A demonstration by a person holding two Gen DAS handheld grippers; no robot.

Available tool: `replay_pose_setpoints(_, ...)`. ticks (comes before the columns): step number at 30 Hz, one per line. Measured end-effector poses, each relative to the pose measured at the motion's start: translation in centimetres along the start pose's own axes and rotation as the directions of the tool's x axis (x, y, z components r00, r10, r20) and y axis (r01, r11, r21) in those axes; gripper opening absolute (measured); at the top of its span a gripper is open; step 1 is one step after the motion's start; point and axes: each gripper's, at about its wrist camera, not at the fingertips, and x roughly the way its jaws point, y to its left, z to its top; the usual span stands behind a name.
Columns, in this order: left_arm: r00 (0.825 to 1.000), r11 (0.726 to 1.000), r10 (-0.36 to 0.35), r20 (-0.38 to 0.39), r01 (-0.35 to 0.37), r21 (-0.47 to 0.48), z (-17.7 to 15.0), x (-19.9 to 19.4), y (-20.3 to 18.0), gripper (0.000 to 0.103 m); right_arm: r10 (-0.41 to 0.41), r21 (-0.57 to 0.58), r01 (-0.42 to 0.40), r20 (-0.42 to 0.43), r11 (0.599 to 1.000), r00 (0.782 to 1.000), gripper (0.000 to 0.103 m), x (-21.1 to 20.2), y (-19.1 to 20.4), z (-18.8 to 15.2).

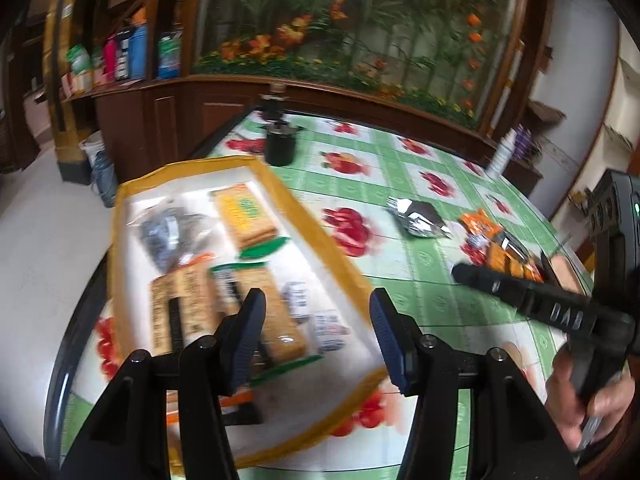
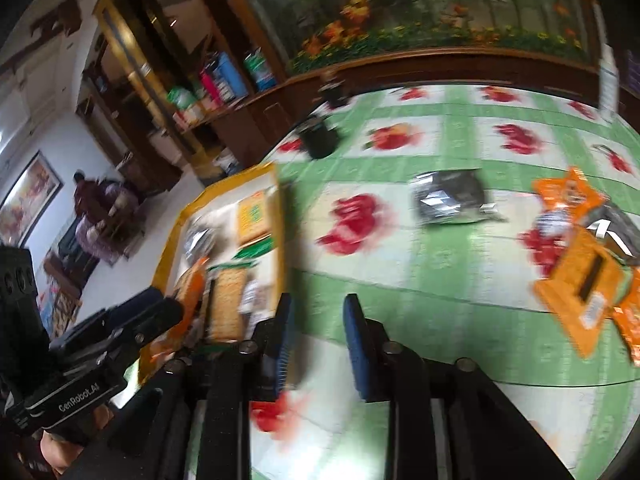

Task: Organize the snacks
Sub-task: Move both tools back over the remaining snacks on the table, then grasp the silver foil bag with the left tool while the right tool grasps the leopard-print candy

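Observation:
A white tray with a yellow rim point(image 1: 316, 220) lies on the left of the table and holds several snack packs, among them tan cracker packs point(image 1: 244, 212) and a dark bag point(image 1: 168, 232). My left gripper point(image 1: 318, 336) hovers over the tray's near right side, open, with nothing between its blue pads. On the cloth to the right lie a silver packet point(image 1: 420, 216) and a heap of orange packs point(image 1: 496, 248). In the right wrist view my right gripper point(image 2: 320, 344) is open and empty above the cloth, beside the tray's rim point(image 2: 172, 240). The silver packet point(image 2: 452, 196) and orange packs point(image 2: 576, 280) lie ahead of it to the right.
The table wears a green checked cloth with red fruit prints point(image 1: 400, 184). A black cup point(image 1: 280, 144) stands at the far edge and a white bottle point(image 1: 502, 152) at the far right. Wooden shelves and a flower mural stand behind. A person point(image 2: 100, 208) is in the far room.

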Motion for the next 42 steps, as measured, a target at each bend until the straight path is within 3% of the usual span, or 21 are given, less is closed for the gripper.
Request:
replay_pose_setpoints(5,0.994,0.994,-0.074,-0.075,0.079,0.07,1.5,2.4,-4.5,0.057,-0.078,0.134,0.066,0.083,0.989,0.993,0.038,-3.0,-7.1,0.7)
replay_pose_setpoints(8,0.987,0.991,-0.098,-0.127,0.108,0.082,3.4,4.8,-7.3,0.072,-0.131,0.233,0.1,0.123,0.967,0.984,0.038,-4.5,-11.5,0.6)
replay_pose_setpoints(10,0.984,0.991,-0.101,-0.148,0.112,0.068,5.1,6.6,-8.8,0.088,-0.167,0.295,0.125,0.124,0.947,0.978,0.038,-5.1,-13.8,0.4)
replay_pose_setpoints(11,0.982,0.991,-0.11,-0.155,0.12,0.057,5.8,7.5,-9.4,0.09,-0.16,0.326,0.112,0.126,0.939,0.979,0.038,-5.4,-14.5,0.4)
replay_pose_setpoints(13,0.98,0.995,-0.095,-0.177,0.1,0.024,7.7,10.1,-10.3,0.09,-0.127,0.372,0.065,0.144,0.926,0.981,0.038,-6.3,-15.8,0.4)
replay_pose_setpoints(17,0.957,0.993,-0.121,-0.262,0.112,-0.049,10.9,16.5,-11.6,0.09,-0.108,0.42,0.034,0.154,0.907,0.982,0.038,-6.6,-16.6,0.4)
replay_pose_setpoints(22,0.932,0.997,-0.057,-0.357,0.032,-0.077,12.5,24.1,-12.5,0.09,-0.098,0.439,0.017,0.164,0.898,0.982,0.038,-6.9,-17.2,0.3)
replay_pose_setpoints(27,0.915,0.999,-0.044,-0.4,0.033,-0.034,11.2,25.4,-13.6,0.09,-0.104,0.457,0.03,0.138,0.889,0.985,0.038,-6.2,-18.0,0.3)
replay_pose_setpoints(34,0.921,0.994,-0.034,-0.388,0.071,0.083,6.8,21.7,-15.2,0.089,-0.071,0.464,-0.001,0.138,0.886,0.988,0.038,-6.3,-18.0,0.0)
replay_pose_setpoints(38,0.958,0.975,0.078,-0.276,-0.015,0.222,7.2,20.5,-16.3,0.089,-0.081,0.472,-0.003,0.157,0.882,0.984,0.038,-6.9,-18.2,-0.1)
replay_pose_setpoints(40,0.964,0.953,0.157,-0.215,-0.09,0.29,7.9,20.5,-17.0,0.09,-0.092,0.477,0.006,0.157,0.879,0.983,0.038,-6.9,-18.3,-0.1)
replay_pose_setpoints(42,0.963,0.941,0.17,-0.211,-0.094,0.326,8.7,21.6,-17.3,0.093,-0.088,0.482,0.003,0.153,0.876,0.984,0.038,-6.8,-18.5,-0.1)
